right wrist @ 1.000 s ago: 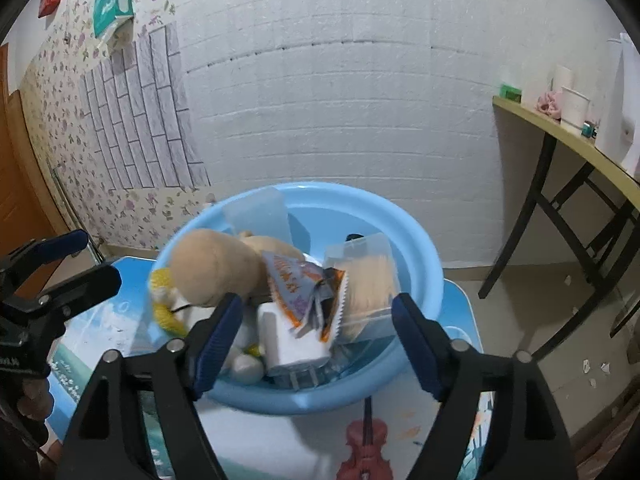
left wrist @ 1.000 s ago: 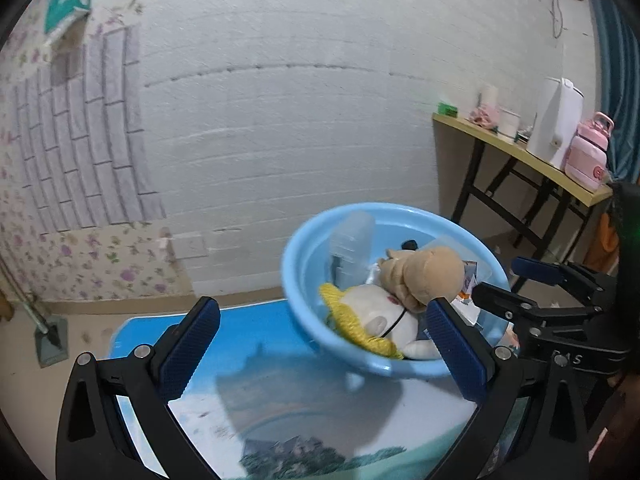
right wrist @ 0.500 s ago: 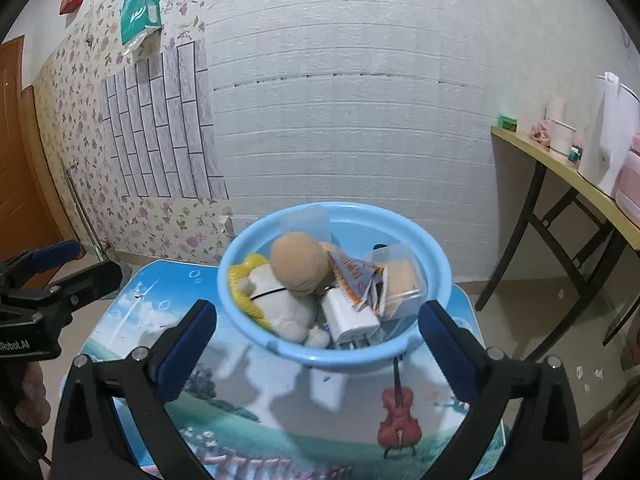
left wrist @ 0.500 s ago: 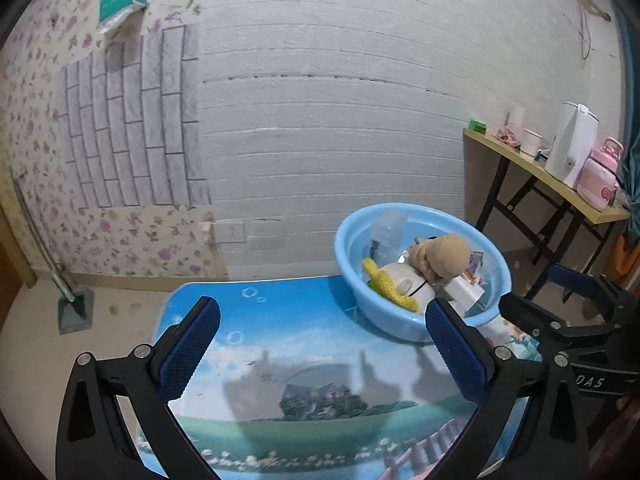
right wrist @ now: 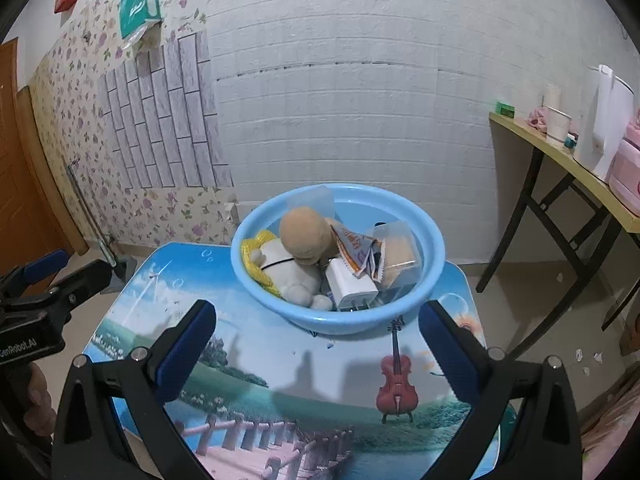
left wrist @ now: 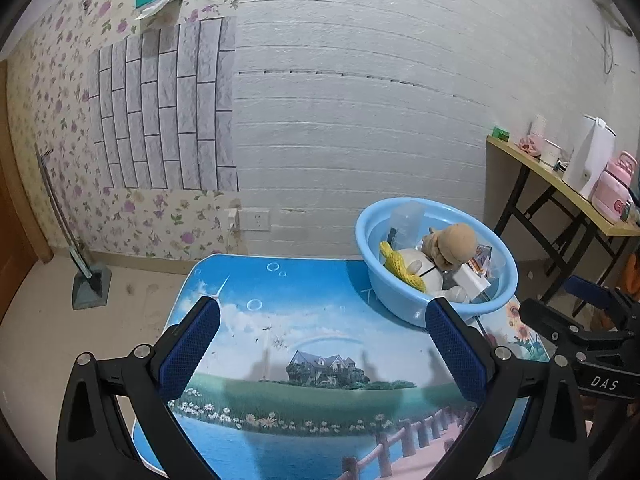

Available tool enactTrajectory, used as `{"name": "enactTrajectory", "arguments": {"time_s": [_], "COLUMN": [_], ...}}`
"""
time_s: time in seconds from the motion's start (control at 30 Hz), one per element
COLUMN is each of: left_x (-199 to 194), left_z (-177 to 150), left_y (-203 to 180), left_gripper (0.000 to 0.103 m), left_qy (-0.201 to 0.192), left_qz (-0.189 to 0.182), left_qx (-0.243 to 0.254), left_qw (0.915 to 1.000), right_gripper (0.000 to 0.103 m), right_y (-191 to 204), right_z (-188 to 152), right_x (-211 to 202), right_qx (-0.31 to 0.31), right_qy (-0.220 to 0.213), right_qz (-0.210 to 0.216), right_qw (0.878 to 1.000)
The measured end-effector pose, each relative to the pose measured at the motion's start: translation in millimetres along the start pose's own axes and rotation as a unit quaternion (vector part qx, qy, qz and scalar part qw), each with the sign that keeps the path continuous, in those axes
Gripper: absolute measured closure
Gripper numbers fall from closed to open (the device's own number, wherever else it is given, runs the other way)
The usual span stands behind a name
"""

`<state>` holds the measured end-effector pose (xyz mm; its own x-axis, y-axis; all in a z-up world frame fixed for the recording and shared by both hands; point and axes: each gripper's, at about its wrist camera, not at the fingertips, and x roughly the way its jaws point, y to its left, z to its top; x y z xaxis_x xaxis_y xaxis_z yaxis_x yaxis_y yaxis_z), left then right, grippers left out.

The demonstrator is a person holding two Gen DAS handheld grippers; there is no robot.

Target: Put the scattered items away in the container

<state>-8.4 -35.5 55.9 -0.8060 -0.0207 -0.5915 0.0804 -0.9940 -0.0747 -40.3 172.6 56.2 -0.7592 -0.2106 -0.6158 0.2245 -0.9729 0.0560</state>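
Observation:
A light blue basin (right wrist: 434,248) (left wrist: 368,236) stands at the far side of the small picture-printed table (right wrist: 280,392) (left wrist: 304,304). Inside it lie a tan and white plush toy (right wrist: 304,236) (left wrist: 456,240), a yellow knitted piece (right wrist: 250,260), a white charger (right wrist: 352,286), a snack packet (right wrist: 360,252) and clear plastic boxes (right wrist: 396,252). My right gripper (right wrist: 316,320) hangs open in front of the basin with nothing between its fingers. My left gripper (left wrist: 324,324) is open too, over the bare tabletop left of the basin.
A wooden side table (right wrist: 560,160) with cups, a white jug and a pink jar stands at the right. A dustpan (left wrist: 88,284) leans on the wall at the left. Scraps of paper (right wrist: 588,356) lie on the floor to the right.
Both grippers have pulled back and up from the basin, which now looks smaller and farther. The right jaws have widened. The left view now shows much more tabletop.

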Motion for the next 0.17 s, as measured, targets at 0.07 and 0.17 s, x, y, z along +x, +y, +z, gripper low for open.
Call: {"name": "enactTrajectory", "arguments": {"time_s": [0.07, 0.17], "left_x": [-0.8, -1.8], "left_z": [-1.4, -3.7], "left_y": [-1.6, -4.9], "left_gripper": [0.000, 0.000], "left_qy": [-0.001, -0.001], "left_qz": [0.002, 0.003], "left_qx": [0.009, 0.021], "left_qw": [1.0000, 0.9998], "right_gripper": [0.000, 0.000], "right_y": [0.3, -2.4], "right_z": [-0.6, -2.3], "right_x": [-2.5, -3.7], "right_qx": [-0.001, 0.007], "right_qy": [-0.004, -0.006], "right_qz": [0.001, 0.002], "right_qw": [1.000, 1.000]}}
